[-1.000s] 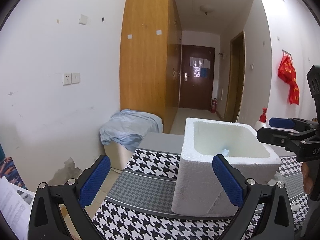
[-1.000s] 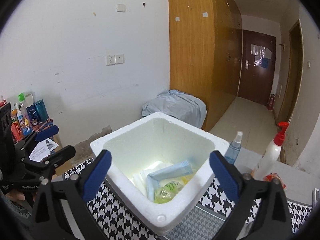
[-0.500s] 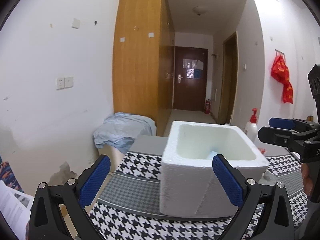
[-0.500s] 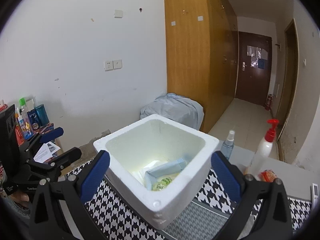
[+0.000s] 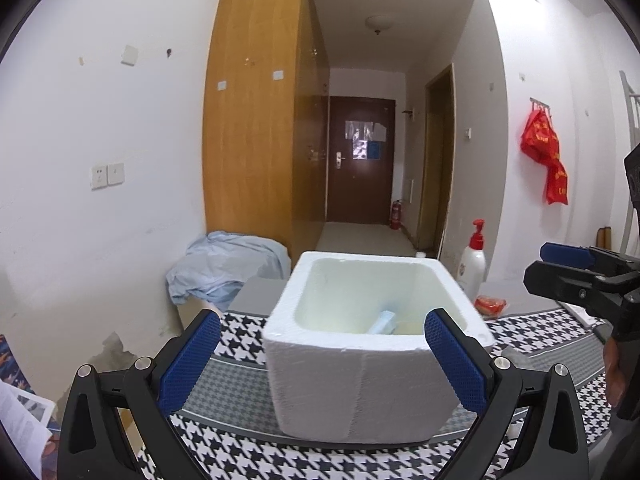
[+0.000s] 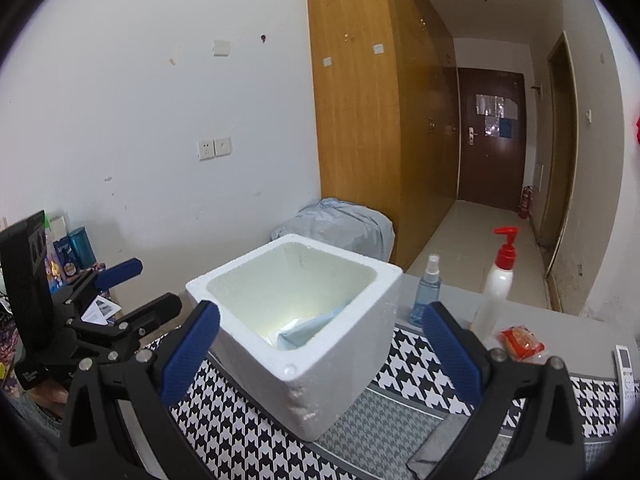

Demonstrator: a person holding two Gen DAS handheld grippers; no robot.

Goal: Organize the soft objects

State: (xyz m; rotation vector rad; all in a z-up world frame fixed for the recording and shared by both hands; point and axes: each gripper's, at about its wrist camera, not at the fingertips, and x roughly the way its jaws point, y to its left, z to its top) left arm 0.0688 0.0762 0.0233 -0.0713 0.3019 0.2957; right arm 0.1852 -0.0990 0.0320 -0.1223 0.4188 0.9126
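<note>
- Nearest, the left gripper (image 5: 322, 354) and right gripper (image 6: 320, 348) both hang spread wide and empty, just short of the box (image 6: 298, 328).
- The box stands on the tabletop (image 6: 404, 412), between the two.
- Inside lies a pale blue pouch (image 6: 306, 330); it looks soft and light, likely to sag, so pinch it mid-body.
- Beyond, a red packet (image 6: 520, 343) looks crinkly and crushable; take it gently by an edge.
- Behind stand a spray bottle (image 6: 427, 288) and pump bottle (image 6: 498, 280).
</note>
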